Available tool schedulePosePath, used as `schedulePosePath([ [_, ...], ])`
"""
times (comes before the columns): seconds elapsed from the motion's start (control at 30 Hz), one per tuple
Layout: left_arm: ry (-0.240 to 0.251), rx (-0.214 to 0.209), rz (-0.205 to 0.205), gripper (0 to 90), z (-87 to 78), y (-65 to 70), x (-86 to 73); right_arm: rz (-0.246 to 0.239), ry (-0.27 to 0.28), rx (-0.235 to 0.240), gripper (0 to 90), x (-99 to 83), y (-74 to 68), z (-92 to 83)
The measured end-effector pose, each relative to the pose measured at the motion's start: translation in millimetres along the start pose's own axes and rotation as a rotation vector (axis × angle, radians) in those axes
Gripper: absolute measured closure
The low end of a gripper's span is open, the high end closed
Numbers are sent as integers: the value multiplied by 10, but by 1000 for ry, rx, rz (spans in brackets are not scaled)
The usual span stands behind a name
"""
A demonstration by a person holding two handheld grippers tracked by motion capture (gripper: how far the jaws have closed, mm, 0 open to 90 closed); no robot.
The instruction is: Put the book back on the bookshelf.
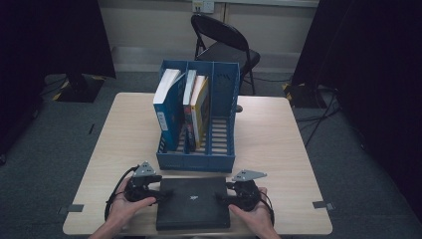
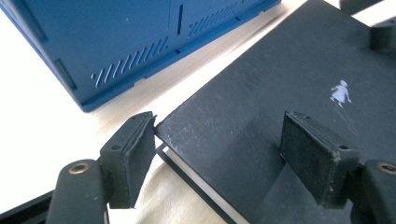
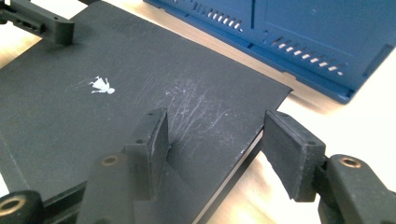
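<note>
A black hardcover book lies flat at the table's front edge, a small white figure printed on its cover. My left gripper sits at the book's left side and is open. In the left gripper view, the left gripper straddles a corner of the book, one pad off the edge and the other above the cover. My right gripper is at the right side, also open. The right gripper straddles another corner of the book the same way.
A blue three-slot file rack stands just behind the book. It holds a blue book in the left slot and a yellow book with one more in the middle slot. A folding chair stands beyond the wooden table.
</note>
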State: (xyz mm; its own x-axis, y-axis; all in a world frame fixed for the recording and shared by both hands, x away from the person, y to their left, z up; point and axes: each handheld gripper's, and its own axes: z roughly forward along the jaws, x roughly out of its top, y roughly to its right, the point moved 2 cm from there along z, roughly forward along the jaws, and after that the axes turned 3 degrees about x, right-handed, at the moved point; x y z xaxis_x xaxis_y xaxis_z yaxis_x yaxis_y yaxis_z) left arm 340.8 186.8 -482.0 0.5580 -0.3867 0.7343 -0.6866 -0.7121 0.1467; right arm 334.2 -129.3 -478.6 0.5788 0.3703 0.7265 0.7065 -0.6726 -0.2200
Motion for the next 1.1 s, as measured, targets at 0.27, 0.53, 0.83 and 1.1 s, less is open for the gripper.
schedulePosePath([
  [0.27,-51,-6,9,345,-142,-59,-26,-9,11,31,439,83,23,113],
  [0.53,-39,-29,69,430,-13,43,91,-30,6,68,445,144,21,193],
  [0.83,-51,-60,61,447,-53,87,40,-52,1,84,465,235,-15,303],
  [1.1,-69,-91,55,453,-85,129,1,-85,-6,82,479,320,-71,396],
])
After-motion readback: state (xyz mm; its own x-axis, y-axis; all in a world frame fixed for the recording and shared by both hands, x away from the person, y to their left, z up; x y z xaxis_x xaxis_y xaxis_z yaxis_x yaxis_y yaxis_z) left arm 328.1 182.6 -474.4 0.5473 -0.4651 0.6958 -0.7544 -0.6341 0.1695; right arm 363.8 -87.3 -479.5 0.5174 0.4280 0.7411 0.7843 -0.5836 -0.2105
